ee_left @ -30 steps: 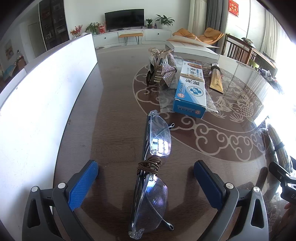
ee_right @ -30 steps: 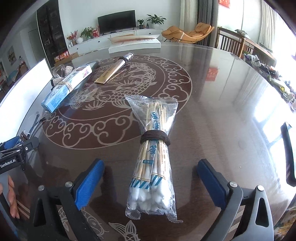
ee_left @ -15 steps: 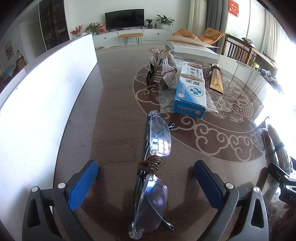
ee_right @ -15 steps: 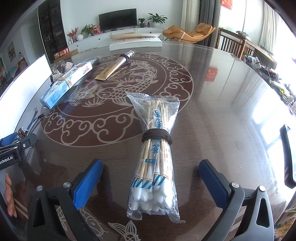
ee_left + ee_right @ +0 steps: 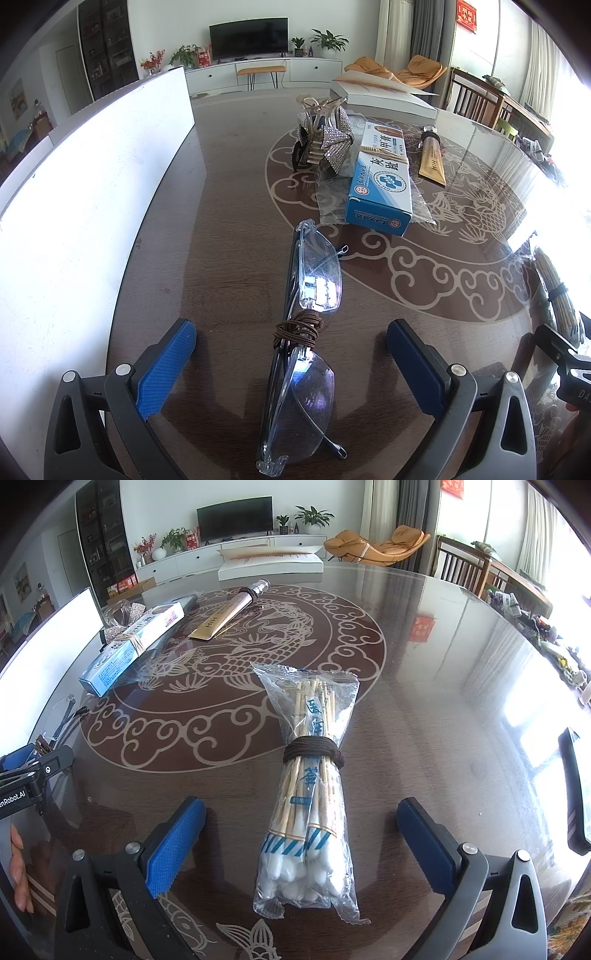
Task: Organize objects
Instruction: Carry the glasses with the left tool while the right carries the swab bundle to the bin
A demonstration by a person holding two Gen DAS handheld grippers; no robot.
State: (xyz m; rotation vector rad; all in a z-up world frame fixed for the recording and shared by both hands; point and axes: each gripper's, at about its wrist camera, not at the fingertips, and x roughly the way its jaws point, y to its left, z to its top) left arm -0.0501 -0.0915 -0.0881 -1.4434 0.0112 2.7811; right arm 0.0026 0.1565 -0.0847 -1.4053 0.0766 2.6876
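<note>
Clear safety glasses point(image 5: 306, 332), folded and bound at the bridge with a brown elastic band point(image 5: 297, 329), lie on the dark table between the wide-apart blue pads of my open left gripper point(image 5: 291, 363). In the right wrist view a plastic bag of cotton swabs point(image 5: 308, 801), tied round its middle with a brown band point(image 5: 313, 751), lies lengthwise between the blue pads of my open right gripper point(image 5: 301, 843). Neither gripper touches its object. The left gripper's body point(image 5: 26, 775) shows at the left edge of the right wrist view, with a person's fingers below it.
Further back lie a blue-and-white medicine box point(image 5: 384, 184) on clear film, glittery hair clips point(image 5: 323, 138), and a gold tube point(image 5: 432, 158). A white board point(image 5: 85, 192) borders the table's left side. A flat white box point(image 5: 269, 563) sits far back, a dark phone point(image 5: 576, 786) at right.
The right gripper's view has shifted slightly, with the swab bag sitting a little further right between the pads. The left gripper and the glasses have not moved.
</note>
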